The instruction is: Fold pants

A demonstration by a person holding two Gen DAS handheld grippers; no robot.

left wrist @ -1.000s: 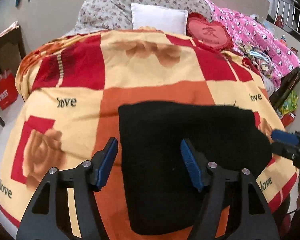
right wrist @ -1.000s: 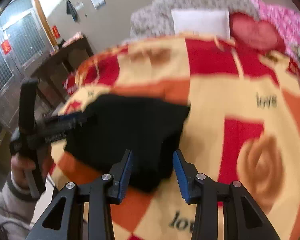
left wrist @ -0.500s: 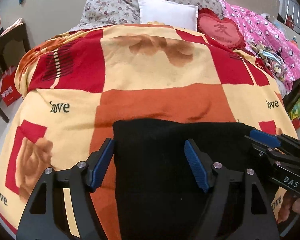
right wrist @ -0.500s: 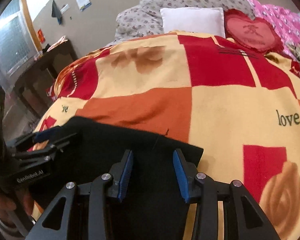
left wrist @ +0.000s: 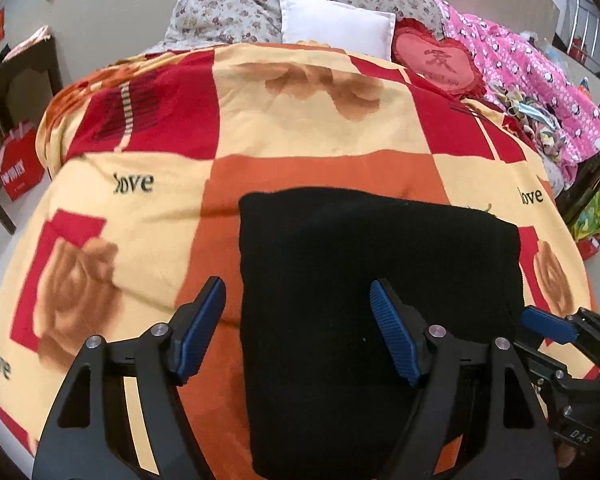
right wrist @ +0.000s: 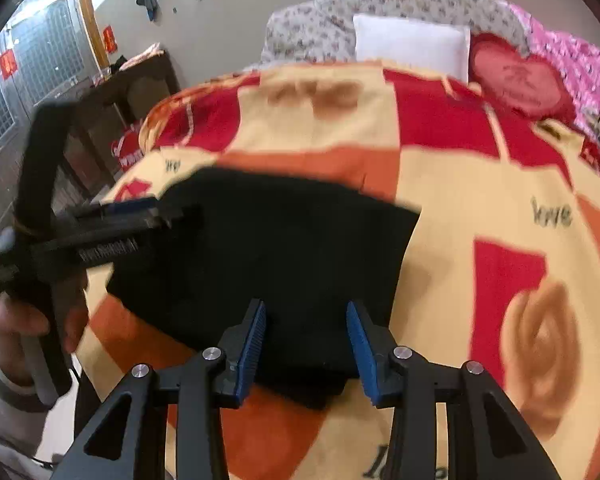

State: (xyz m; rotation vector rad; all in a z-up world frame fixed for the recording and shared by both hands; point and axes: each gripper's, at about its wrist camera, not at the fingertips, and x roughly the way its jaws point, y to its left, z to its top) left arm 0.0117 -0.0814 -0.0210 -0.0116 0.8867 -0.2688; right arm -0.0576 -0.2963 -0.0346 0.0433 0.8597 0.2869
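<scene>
The black pants lie folded in a flat rectangle on the red, orange and yellow blanket; they also show in the right wrist view. My left gripper is open and empty, held above the near left part of the pants. My right gripper is open and empty above the near edge of the pants. The right gripper also shows at the lower right of the left wrist view, and the left gripper at the left of the right wrist view.
A white pillow, a red heart cushion and a pink quilt lie at the head of the bed. A dark wooden table and a red bag stand to the left on the floor.
Both grippers have drawn back and up from the pants, which stay folded on the blanket. The right wrist view is blurred with motion.
</scene>
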